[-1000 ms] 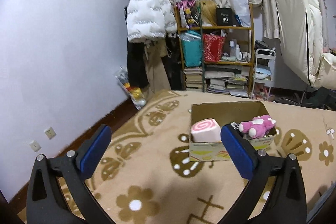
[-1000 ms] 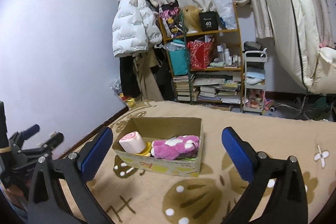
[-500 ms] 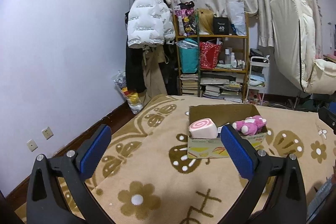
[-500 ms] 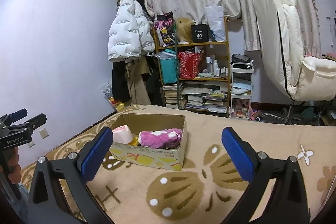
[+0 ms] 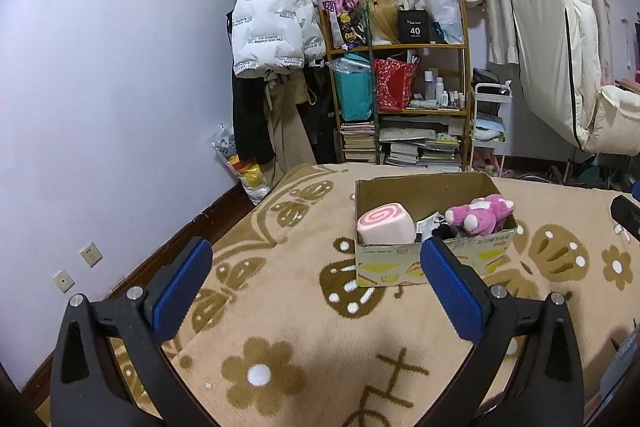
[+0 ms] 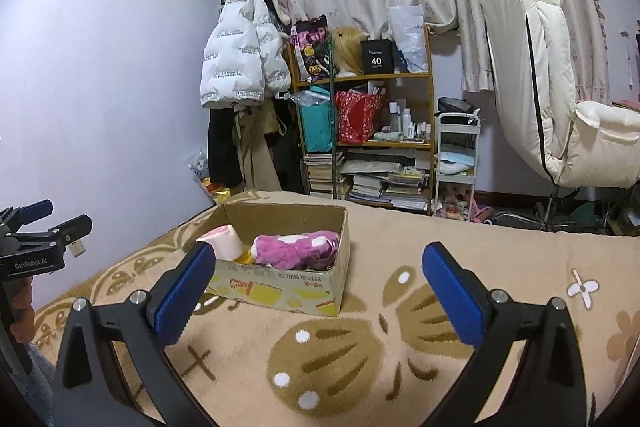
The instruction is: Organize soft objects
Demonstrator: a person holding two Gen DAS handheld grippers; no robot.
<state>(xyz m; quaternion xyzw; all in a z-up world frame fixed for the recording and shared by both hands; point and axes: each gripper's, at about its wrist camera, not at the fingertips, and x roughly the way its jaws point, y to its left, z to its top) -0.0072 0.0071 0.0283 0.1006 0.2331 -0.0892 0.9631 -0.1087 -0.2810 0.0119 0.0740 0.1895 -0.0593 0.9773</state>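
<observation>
You have one cardboard box (image 5: 434, 259) on one patterned blanket (image 5: 304, 323), two soft toys inside: one pink swirl cushion (image 5: 386, 229), one pink plush animal (image 5: 480, 219). Two grippers.

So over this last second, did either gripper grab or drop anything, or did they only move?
Only moved. Both the left gripper and right gripper drew back from the cardboard box, open and empty. The swirl cushion and pink plush stayed in the box on the blanket.
</observation>
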